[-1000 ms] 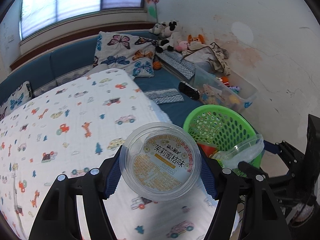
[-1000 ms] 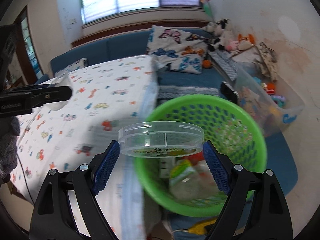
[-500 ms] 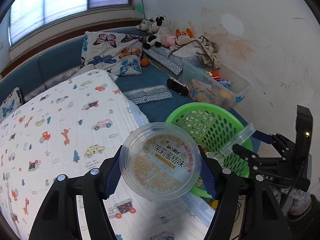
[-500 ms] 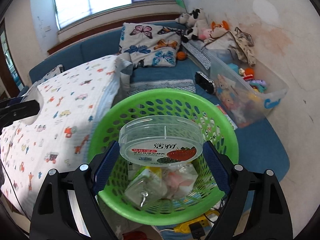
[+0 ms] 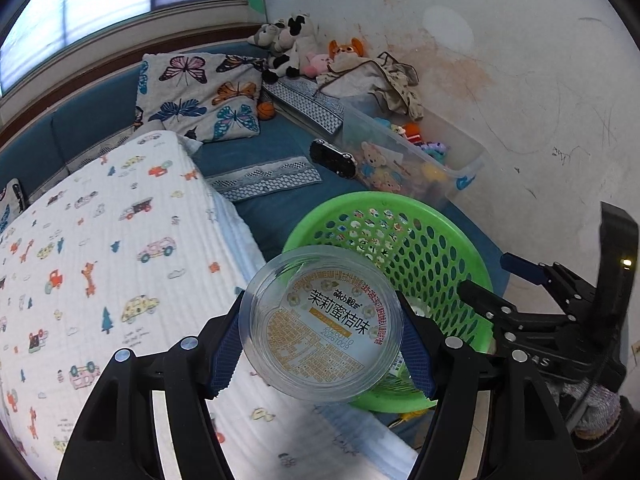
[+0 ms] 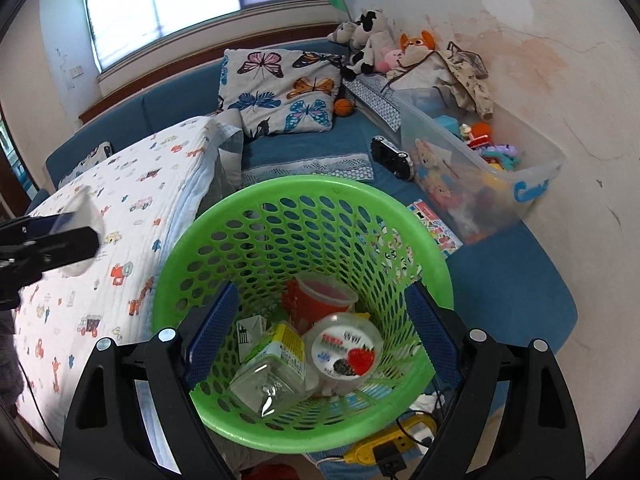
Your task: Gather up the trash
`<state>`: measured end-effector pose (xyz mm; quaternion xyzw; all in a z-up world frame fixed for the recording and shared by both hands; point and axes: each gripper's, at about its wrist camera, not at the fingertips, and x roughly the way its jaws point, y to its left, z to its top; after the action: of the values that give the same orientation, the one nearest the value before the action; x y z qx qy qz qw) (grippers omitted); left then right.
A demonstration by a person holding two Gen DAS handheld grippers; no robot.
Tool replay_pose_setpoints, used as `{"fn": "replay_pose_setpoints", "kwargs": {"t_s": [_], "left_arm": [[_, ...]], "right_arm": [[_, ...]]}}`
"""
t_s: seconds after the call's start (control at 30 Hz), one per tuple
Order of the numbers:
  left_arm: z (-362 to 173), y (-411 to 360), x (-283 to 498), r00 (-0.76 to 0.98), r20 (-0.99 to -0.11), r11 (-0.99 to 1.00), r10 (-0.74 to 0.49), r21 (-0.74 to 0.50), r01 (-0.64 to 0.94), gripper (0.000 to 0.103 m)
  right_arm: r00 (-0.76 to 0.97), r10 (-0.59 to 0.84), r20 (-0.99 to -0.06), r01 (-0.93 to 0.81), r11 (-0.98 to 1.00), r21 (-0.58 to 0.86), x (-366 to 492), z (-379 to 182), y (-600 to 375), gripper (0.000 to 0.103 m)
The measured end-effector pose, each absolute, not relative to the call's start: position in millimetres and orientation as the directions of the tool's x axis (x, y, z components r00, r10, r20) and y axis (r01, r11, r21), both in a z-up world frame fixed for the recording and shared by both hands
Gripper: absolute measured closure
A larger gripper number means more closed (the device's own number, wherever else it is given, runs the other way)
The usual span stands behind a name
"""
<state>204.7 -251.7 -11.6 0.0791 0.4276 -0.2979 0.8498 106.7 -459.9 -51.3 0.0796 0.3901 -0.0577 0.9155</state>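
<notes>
My left gripper (image 5: 322,338) is shut on a clear round plastic cup (image 5: 320,322) with a yellow printed label, held just left of the green mesh basket (image 5: 416,216). My right gripper (image 6: 320,334) is open and empty above the basket (image 6: 304,188). Inside the basket lie a clear strawberry-label cup (image 6: 344,354), a red cup (image 6: 320,298), a clear bottle (image 6: 266,380) and a small carton. In the left wrist view, the right gripper (image 5: 500,284) shows open over the basket's right rim. In the right wrist view, the left gripper (image 6: 48,244) shows at the left edge.
A bed with a white cartoon-print quilt (image 5: 100,240) is to the left. A blue sofa mat (image 6: 500,280) lies under the basket. A clear toy bin (image 6: 480,172) stands against the wall. A butterfly pillow (image 6: 280,88) and plush toys (image 6: 372,40) are behind. A yellow power strip (image 6: 396,440) lies below the basket.
My right gripper opened and the strawberry-label cup dropped into the basket. My left gripper moved closer to the basket with its cup still held.
</notes>
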Motion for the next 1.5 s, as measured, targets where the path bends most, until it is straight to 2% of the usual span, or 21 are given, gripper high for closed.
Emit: {"fn": "replay_pose_setpoints", "kwargs": {"t_s": [0.5, 0.57, 0.8, 1.0, 1.5], "left_arm": [[-28, -274, 208, 0.419, -0.795, 0.796, -0.438, -0.127, 0.592, 0.035], [-28, -274, 208, 0.417, -0.795, 0.796, -0.441, -0.131, 0.591, 0.030], [-26, -273, 202, 0.417, -0.786, 0.786, -0.456, -0.136, 0.603, 0.027], [-15, -257, 194, 0.446, -0.770, 0.796, -0.457, -0.130, 0.591, 0.026], [13, -190, 159, 0.556, -0.712, 0.845, -0.428, -0.097, 0.526, 0.013]], "right_arm": [[0.727, -0.005, -0.687, 0.132, 0.982, 0.132, 77, -37, -450, 0.018], [0.729, 0.000, -0.684, 0.132, 0.981, 0.141, 75, -36, -450, 0.018], [0.731, 0.003, -0.683, 0.132, 0.980, 0.146, 69, -35, -448, 0.018], [0.741, 0.015, -0.671, 0.125, 0.979, 0.160, 60, -30, -442, 0.018], [0.767, 0.074, -0.637, 0.056, 0.982, 0.182, 43, -12, -401, 0.016]]}}
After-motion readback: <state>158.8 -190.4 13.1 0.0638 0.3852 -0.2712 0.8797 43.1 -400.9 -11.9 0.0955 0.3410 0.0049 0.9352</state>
